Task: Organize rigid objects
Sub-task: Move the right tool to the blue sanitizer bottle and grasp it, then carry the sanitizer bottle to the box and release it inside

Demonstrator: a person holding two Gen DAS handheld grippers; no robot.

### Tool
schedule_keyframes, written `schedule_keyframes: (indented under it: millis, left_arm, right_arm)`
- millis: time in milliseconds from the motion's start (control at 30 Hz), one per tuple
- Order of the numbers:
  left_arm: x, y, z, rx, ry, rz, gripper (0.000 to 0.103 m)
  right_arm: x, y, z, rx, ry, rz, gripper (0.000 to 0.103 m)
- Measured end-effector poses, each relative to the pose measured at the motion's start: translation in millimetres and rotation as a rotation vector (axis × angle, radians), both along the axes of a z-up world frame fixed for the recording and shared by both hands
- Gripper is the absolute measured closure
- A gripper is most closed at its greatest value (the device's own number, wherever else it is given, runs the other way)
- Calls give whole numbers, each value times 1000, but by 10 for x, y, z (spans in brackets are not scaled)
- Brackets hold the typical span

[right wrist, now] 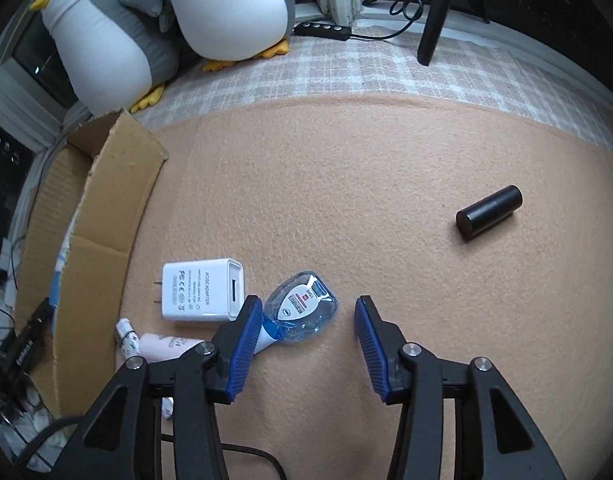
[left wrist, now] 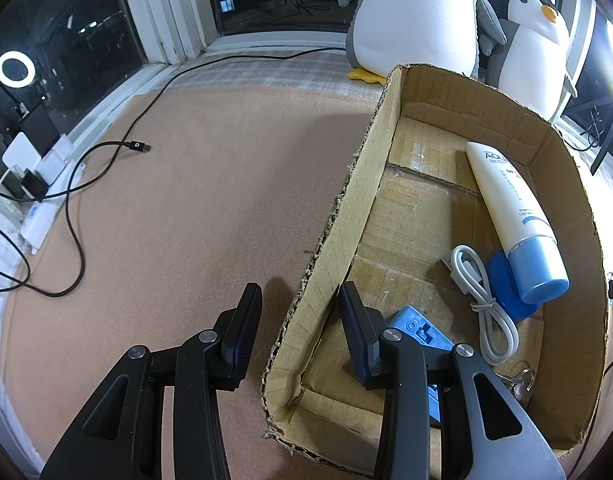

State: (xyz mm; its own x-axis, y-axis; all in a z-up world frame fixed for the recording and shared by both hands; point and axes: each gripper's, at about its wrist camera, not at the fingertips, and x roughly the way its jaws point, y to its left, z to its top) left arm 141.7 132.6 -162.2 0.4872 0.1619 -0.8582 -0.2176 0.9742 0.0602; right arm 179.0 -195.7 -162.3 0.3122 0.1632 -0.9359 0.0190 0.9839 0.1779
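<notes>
My left gripper (left wrist: 299, 286) straddles the near left wall of the open cardboard box (left wrist: 346, 216): one finger is outside, the other inside, and the pads stand apart from the wall. In the box lie a white tube with a blue cap (left wrist: 514, 220), a coiled white cable (left wrist: 486, 300), a blue disc (left wrist: 506, 284), a blue plastic block (left wrist: 418, 328) and keys (left wrist: 520, 382). My right gripper (right wrist: 307, 302) hangs over a clear blue correction-tape dispenser (right wrist: 302, 308) on the peach mat. Its left finger is at the dispenser's edge, its right finger well clear.
A white USB charger (right wrist: 200, 294), a pink tube (right wrist: 166, 346) and a small patterned item (right wrist: 126, 332) lie left of the dispenser, beside the box wall (right wrist: 102, 216). A black cylinder (right wrist: 488, 214) lies far right. Plush penguins (right wrist: 226, 8) sit behind. A black cable (left wrist: 106, 152) crosses the mat.
</notes>
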Motion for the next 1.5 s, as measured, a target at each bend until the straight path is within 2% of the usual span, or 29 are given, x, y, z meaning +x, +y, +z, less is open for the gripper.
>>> schedule_keyframes:
  millis: [267, 367, 633, 667, 733, 1033, 1300, 1500]
  left_arm:
    - [1, 5, 1, 2, 0, 0, 65]
    - [1, 5, 1, 1, 0, 0, 65]
    - [1, 6, 2, 0, 0, 0, 65]
    - [2, 6, 1, -1, 0, 0, 65]
    - [-2, 8, 4, -2, 0, 0, 65]
    - [-2, 7, 4, -1, 0, 0, 65]
    - [-4, 10, 6, -2, -1, 0, 65]
    - [-4, 14, 11, -3, -1, 0, 65]
  right_arm:
    - [-68, -105, 0, -30, -8, 48, 65]
    - [-71, -118, -29, -37, -7, 66, 72]
    - [-18, -10, -27, -98, -47, 130, 73]
    - [-11, 2, -30, -101, -50, 134, 79]
    - [-3, 16, -38, -110, -55, 138, 79]
    - [-16, -41, -2, -73, -80, 131, 80]
    - [-84, 81, 312, -39, -158, 145, 80]
    - [-86, 389, 658, 9, -230, 207, 80]
